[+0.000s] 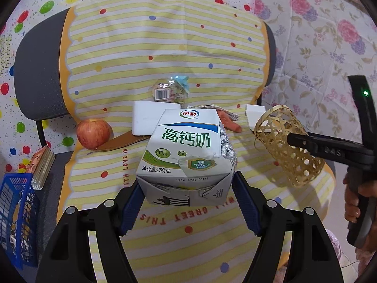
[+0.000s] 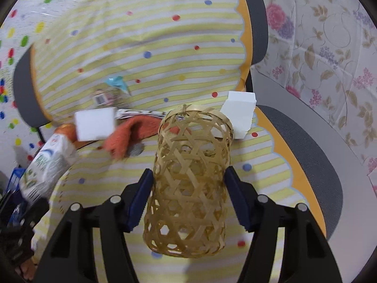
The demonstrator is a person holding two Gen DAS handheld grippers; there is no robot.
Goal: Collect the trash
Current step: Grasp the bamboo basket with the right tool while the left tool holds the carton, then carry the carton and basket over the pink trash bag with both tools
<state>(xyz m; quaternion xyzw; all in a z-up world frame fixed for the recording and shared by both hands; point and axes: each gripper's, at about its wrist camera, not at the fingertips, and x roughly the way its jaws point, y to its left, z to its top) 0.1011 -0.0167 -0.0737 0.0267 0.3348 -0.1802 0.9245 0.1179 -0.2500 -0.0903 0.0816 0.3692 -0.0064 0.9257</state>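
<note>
**A:** ok so what's the left gripper [image 1: 188, 202] doing here? Looks like it's got the milk carton [image 1: 186, 155].

**B:** yep, both blue pads [image 1: 132, 210] are pressed against the carton's bottom end, one on each side. The carton sticks out forward past the fingertips, printed face up, lifted clear of the striped cloth [image 1: 165, 54]. Gripper is tilted downward toward the chair seat.

**A:** and the right gripper [image 2: 188, 198]?

**B:** it's clamped around a woven bamboo basket [image 2: 188, 188], a tube-shaped one. The pads sit on either side of its middle, open mouth pointing away from the fingers. It's also angled down. In the left wrist view you can see a hand [image 1: 358, 195] wrapped around that gripper's handle, off to the right of the carton.

**A:** what's beyond the fingers?

**B:** ahead of the carton there's a white foam block [image 1: 150, 118], a crumpled clear wrapper [image 1: 169, 89] further back, and an orange cloth [image 2: 127, 136] just right of the block. A red apple [image 1: 94, 133] sits left of the left fingers, and a blue plastic crate [image 1: 16, 219] is far left, off the chair. Another white foam piece [image 2: 240, 113] lies just past the basket's far rim.
</note>
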